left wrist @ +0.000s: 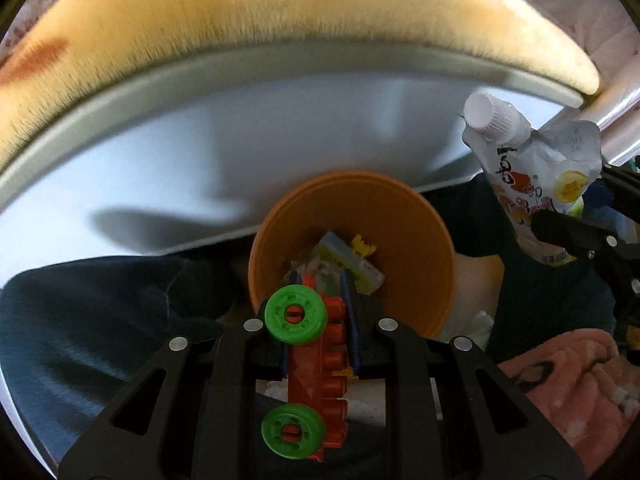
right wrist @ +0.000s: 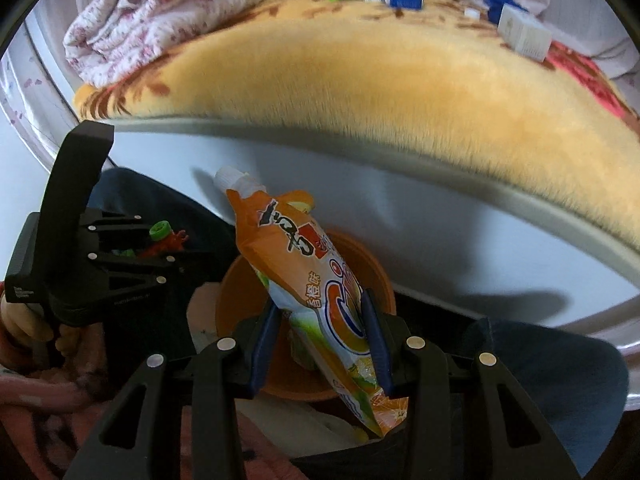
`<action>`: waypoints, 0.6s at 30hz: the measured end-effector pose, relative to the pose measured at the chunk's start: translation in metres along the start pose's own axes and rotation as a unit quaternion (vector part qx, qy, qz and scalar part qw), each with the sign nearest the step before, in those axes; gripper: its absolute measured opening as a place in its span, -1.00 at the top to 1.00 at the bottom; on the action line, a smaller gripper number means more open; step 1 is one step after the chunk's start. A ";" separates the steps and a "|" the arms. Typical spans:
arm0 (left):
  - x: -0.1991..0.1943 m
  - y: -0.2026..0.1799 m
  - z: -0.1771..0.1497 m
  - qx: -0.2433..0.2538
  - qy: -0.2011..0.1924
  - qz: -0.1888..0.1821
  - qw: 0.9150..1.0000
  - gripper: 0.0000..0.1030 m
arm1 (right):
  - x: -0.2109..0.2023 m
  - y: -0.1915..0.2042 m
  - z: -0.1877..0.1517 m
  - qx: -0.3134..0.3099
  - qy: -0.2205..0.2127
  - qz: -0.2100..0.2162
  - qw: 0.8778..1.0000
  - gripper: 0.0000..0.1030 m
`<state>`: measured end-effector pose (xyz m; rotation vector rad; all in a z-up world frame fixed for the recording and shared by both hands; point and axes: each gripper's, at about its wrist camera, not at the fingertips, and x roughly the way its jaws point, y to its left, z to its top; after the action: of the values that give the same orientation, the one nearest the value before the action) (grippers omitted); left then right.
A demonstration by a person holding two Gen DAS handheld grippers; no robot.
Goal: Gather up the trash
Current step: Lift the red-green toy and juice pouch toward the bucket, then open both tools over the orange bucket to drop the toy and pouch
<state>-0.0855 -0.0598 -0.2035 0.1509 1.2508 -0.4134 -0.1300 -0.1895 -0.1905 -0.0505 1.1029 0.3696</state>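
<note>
My left jaws squeeze a red toy car; my right jaws squeeze a juice pouch, both above the orange bin by the bed's edge.

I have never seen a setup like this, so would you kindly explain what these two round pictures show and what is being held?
No robot here: a person carries a handheld two-finger gripper in each hand, each with a wide-angle camera looking along its fingers. The left wrist view shows the left gripper shut on a red toy car with green wheels. The right wrist view shows the right gripper shut on an orange drink pouch. Both hang above an orange bin that already holds wrappers, standing beside a bed with a yellow blanket. Small boxes lie on the blanket.
</note>
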 end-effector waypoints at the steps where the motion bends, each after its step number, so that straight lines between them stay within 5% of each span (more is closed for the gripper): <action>1: 0.005 0.000 -0.001 -0.002 0.007 -0.002 1.000 0.61 | 0.004 0.000 -0.001 0.001 0.005 0.001 1.000 0.21; 16: 0.041 0.002 0.002 -0.014 0.069 -0.010 0.997 0.61 | 0.040 -0.006 -0.003 0.013 0.039 0.027 0.999 0.21; 18: 0.043 0.003 0.003 -0.016 0.075 -0.012 0.997 0.49 | 0.046 -0.005 -0.001 0.018 0.044 0.034 0.998 0.18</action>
<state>-0.0713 -0.0674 -0.2433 0.1411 1.4073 -0.4081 -0.1111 -0.1822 -0.2317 0.0022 1.2002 0.4114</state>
